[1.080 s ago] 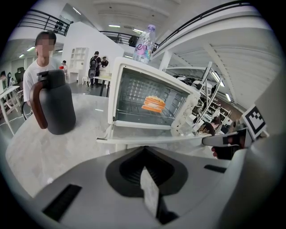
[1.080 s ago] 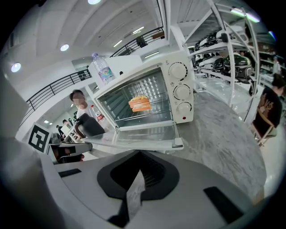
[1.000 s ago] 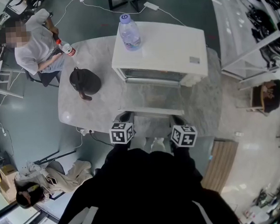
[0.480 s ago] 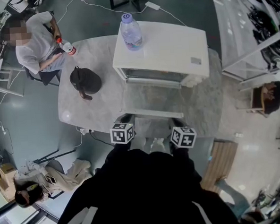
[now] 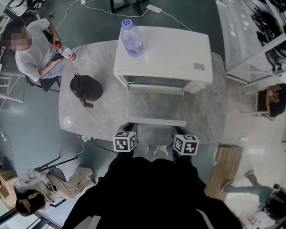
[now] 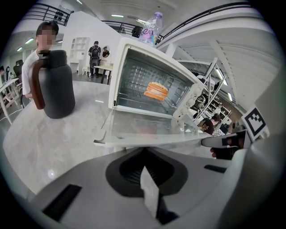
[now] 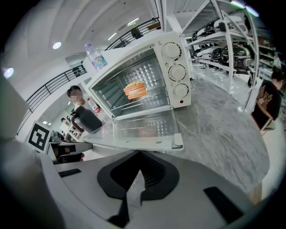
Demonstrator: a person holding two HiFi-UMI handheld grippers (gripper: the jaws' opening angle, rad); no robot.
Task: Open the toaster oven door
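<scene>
Two grippers hang side by side at the near edge of the table (image 5: 80,113). The left gripper (image 5: 128,127) and the right gripper (image 5: 180,130) each have their jaws drawn together with nothing between them. Just ahead of both tips lies the door (image 5: 154,105), flat and fully open. Its handle (image 5: 155,120) runs crosswise just beyond the two grippers; whether either tip touches it cannot be told. Past the door stands the oven (image 5: 173,49), its cavity facing the grippers, with an orange piece of food (image 7: 135,90) on the rack inside. Three knobs (image 7: 177,71) sit on the oven's front, ahead of the right gripper. A bottle (image 5: 131,36) stands on the oven's top, ahead of the left gripper. A black jug (image 5: 86,87) stands on the table, ahead and to the left of the left gripper. A person (image 5: 35,48) sits beyond the jug.
</scene>
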